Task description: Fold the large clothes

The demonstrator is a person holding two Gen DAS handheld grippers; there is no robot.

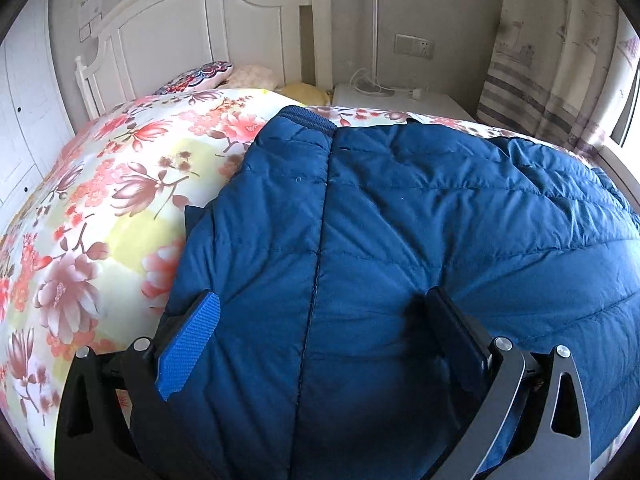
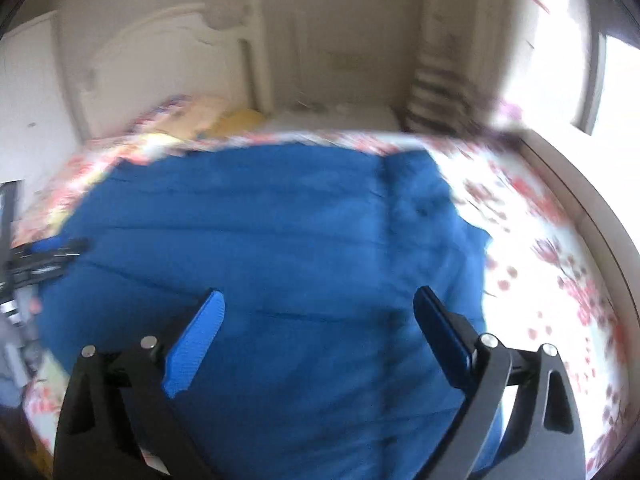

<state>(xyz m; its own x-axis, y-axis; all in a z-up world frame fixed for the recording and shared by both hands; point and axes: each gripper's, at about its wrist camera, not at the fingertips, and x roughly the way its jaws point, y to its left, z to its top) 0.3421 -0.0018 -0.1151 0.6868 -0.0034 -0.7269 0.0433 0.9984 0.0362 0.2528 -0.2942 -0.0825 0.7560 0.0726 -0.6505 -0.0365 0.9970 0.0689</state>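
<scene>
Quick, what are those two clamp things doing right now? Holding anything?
Left tool: open, fingers spread over the blue jacket, gripping nothing.
Right tool: open above the same jacket, holding nothing; its view is blurred.

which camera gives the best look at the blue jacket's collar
The left wrist view: it is sharp, and the blue jacket shows its ribbed collar at the far end by the centre seam. The right wrist view is motion-blurred; the jacket is only a blue mass, collar indistinguishable.

A white headboard [image 1: 200, 36] backs the floral bedspread [image 1: 112, 208]; beside it a nightstand [image 1: 400, 104], patterned curtain [image 1: 552, 60], bright window [image 2: 624, 92].
</scene>
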